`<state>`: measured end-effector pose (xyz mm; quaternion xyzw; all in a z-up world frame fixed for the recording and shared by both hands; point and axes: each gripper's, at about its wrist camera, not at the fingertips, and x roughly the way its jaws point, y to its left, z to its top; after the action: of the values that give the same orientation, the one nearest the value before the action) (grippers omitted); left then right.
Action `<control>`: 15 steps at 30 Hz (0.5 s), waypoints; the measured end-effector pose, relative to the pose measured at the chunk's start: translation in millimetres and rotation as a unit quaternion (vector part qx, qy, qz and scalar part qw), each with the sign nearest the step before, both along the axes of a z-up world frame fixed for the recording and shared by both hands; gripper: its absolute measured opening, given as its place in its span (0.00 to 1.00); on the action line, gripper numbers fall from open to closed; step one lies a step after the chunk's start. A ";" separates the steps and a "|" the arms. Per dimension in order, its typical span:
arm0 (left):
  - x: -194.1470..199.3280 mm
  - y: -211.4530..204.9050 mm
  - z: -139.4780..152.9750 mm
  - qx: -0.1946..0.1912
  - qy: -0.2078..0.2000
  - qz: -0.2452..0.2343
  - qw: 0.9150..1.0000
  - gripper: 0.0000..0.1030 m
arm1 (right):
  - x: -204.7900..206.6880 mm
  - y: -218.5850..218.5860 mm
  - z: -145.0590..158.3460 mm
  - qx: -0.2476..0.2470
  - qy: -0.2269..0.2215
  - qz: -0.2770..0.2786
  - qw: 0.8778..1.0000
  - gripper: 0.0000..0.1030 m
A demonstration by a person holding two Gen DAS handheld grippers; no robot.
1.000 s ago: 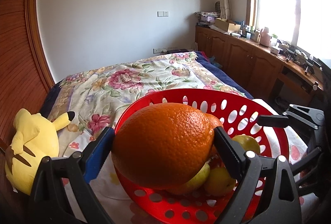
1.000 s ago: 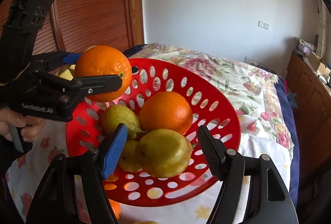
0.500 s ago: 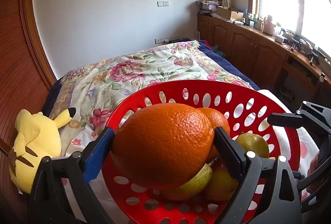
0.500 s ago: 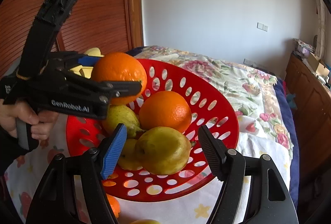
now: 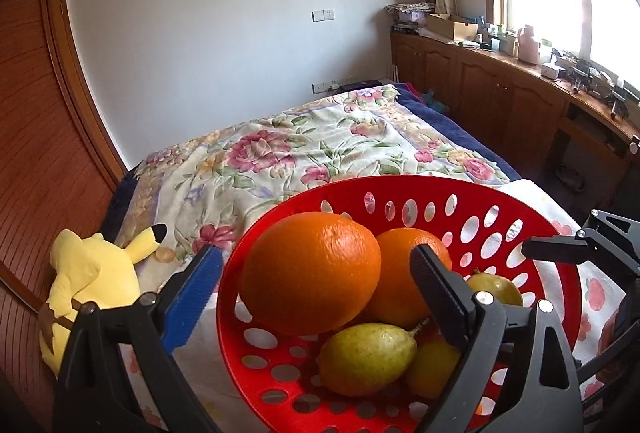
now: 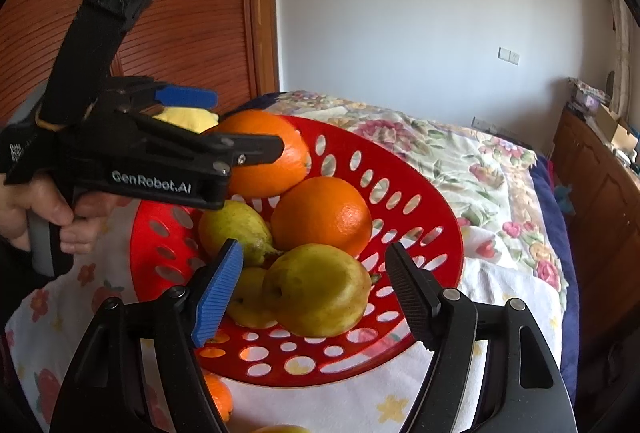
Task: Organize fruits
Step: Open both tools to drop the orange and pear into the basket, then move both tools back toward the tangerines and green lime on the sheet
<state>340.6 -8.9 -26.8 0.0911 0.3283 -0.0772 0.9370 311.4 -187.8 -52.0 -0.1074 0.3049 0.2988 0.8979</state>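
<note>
A red perforated basket (image 5: 556, 273) (image 6: 432, 217) sits on the bed and holds two oranges and several pears. The big orange (image 5: 310, 273) (image 6: 266, 153) lies at the basket's near-left rim, between the spread fingers of my left gripper (image 5: 316, 293), which is open and clear of it. The left gripper also shows in the right wrist view (image 6: 232, 125). The second orange (image 5: 404, 273) (image 6: 322, 215) lies behind it. My right gripper (image 6: 316, 293) is open and empty, hovering over a pear (image 6: 316, 289) at the basket's near side.
A yellow plush toy (image 5: 92, 277) lies left of the basket by the wooden wardrobe. Another orange (image 6: 218, 397) lies on the sheet below the basket's near rim. A floral bedspread (image 5: 300, 149) stretches beyond. Wooden cabinets (image 5: 500, 101) line the right wall.
My left gripper opened and let go of the big orange, which now rests in the basket at its left rim. The right gripper stayed almost still.
</note>
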 end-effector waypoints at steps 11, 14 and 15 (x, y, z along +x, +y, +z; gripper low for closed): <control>-43.9 0.0 13.0 -0.023 -0.017 -0.013 1.000 0.92 | -15.8 -3.1 17.8 0.009 -0.010 -0.003 1.000 0.73; -59.5 -1.2 19.0 -0.028 -0.023 -0.018 0.999 0.92 | -24.9 -6.0 21.8 0.009 -0.014 -0.008 1.000 0.73; -63.7 -1.3 20.4 -0.028 -0.025 -0.019 0.999 0.92 | -29.0 -7.4 23.6 0.010 -0.015 -0.011 1.000 0.73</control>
<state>276.9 -10.2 -6.4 0.0726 0.3008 -0.1021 0.9454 282.3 -195.2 -28.4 -0.0999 0.2899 0.2906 0.9064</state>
